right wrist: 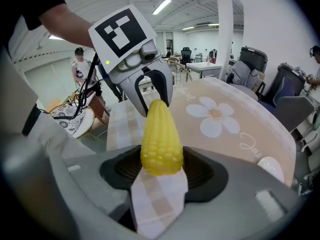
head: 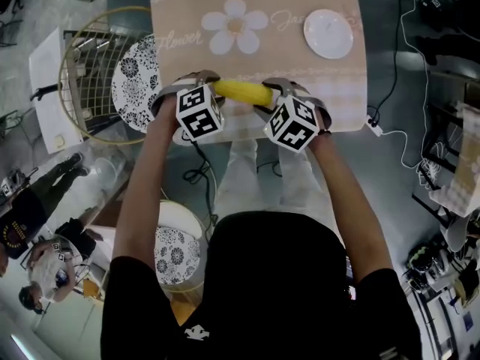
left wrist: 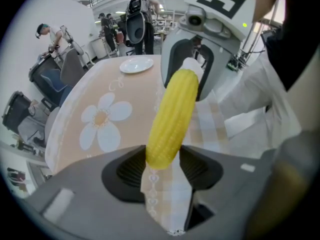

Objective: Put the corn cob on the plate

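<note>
A yellow corn cob (head: 241, 91) hangs level over the near edge of the table, held at both ends. My left gripper (head: 215, 87) is shut on its left end, my right gripper (head: 265, 97) on its right end. In the left gripper view the corn cob (left wrist: 172, 116) runs from my left gripper (left wrist: 162, 165) up to the right gripper (left wrist: 192, 69). In the right gripper view the corn cob (right wrist: 161, 139) sits between the pads of my right gripper (right wrist: 161, 169), its far tip in the left gripper (right wrist: 152, 94). A small white plate (head: 328, 34) lies at the table's far right, also seen as the plate (left wrist: 136, 65).
The table wears a beige cloth (head: 255, 6) with a white flower print and a checked border. A round wire basket chair (head: 86, 73) with a patterned cushion (head: 139, 73) stands left of the table, a patterned stool (head: 178, 253) below. Cables (head: 397, 126) trail on the right.
</note>
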A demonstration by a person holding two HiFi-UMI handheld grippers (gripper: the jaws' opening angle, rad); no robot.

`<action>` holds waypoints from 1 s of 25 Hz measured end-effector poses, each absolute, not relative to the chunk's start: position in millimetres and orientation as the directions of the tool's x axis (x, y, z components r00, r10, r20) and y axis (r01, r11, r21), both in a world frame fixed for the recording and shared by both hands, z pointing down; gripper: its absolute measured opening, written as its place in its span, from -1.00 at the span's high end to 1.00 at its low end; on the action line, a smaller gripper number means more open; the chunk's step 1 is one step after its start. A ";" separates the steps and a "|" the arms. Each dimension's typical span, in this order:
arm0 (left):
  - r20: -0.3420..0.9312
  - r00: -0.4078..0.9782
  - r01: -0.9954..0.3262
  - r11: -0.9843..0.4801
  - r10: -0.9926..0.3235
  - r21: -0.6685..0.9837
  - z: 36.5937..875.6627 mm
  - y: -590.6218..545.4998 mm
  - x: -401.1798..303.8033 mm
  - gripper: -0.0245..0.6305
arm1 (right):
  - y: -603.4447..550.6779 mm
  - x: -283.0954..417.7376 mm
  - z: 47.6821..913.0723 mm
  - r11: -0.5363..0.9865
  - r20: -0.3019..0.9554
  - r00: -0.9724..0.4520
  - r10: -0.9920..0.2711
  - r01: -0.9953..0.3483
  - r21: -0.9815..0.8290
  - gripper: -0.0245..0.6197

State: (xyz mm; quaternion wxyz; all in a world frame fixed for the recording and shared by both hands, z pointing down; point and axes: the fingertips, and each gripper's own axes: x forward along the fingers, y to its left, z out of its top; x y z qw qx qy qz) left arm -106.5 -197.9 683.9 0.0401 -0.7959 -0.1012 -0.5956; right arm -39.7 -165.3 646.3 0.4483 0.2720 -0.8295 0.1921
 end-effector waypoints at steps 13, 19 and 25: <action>0.950 0.290 0.290 -0.957 0.117 0.029 682.9 -219.2 1.2 0.24 | -180.3 65.3 641.9 0.728 0.862 -0.399 -0.313 -0.684 -0.052 0.15; 0.950 0.282 0.316 -0.948 0.131 0.037 683.5 -228.5 39.0 0.24 | -189.1 101.3 640.2 0.713 0.865 -0.384 -0.323 -0.700 -0.045 0.15; 0.947 0.291 0.308 -0.950 0.136 0.042 688.7 -231.3 69.3 0.24 | -192.5 132.0 644.6 0.712 0.867 -0.388 -0.313 -0.700 -0.056 0.15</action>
